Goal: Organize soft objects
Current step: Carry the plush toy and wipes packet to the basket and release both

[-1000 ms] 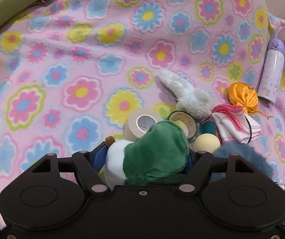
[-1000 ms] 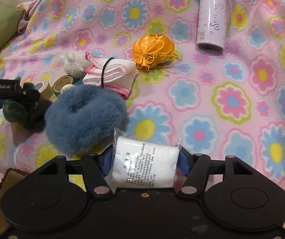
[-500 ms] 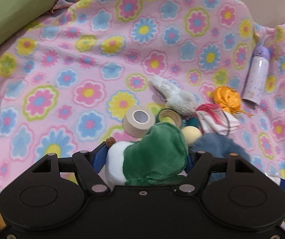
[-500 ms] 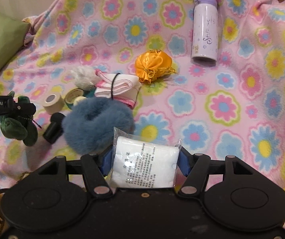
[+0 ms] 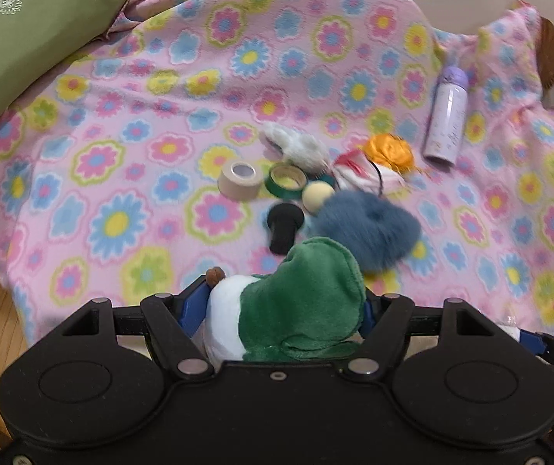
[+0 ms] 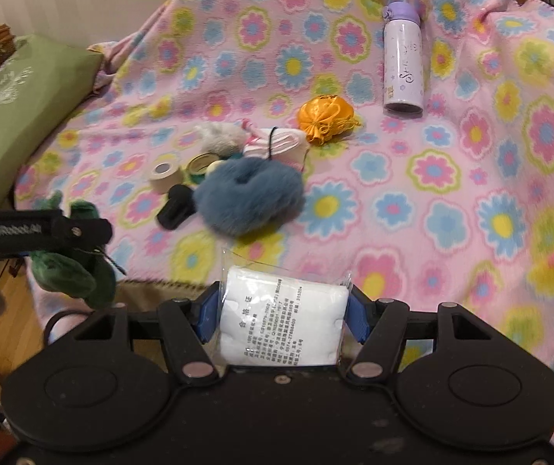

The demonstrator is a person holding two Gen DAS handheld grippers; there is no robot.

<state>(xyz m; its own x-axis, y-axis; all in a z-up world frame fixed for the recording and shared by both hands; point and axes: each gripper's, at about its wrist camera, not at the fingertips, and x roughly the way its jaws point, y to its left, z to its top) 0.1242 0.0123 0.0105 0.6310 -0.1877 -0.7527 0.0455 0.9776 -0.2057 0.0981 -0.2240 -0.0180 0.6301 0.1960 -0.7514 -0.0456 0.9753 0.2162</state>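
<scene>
Above the blanket (image 5: 129, 124), each claw pinches something — left (image 5: 284, 306) the green plush (image 5: 300, 310), right (image 6: 282, 310) an upright white packet (image 6: 280, 321).

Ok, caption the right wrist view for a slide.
Right gripper holds a white packet above the floral blanket; left gripper holds a green plush.

Each camera sits just behind its own fingers, looking forward and down over the flowered blanket (image 5: 129, 162) from its near edge. The left view stands nearer the green pillow (image 5: 17, 38); the right view stands further right. Both share the blue fluffy ring (image 6: 249, 197), tape rolls and purple bottle (image 6: 402, 58)
</scene>
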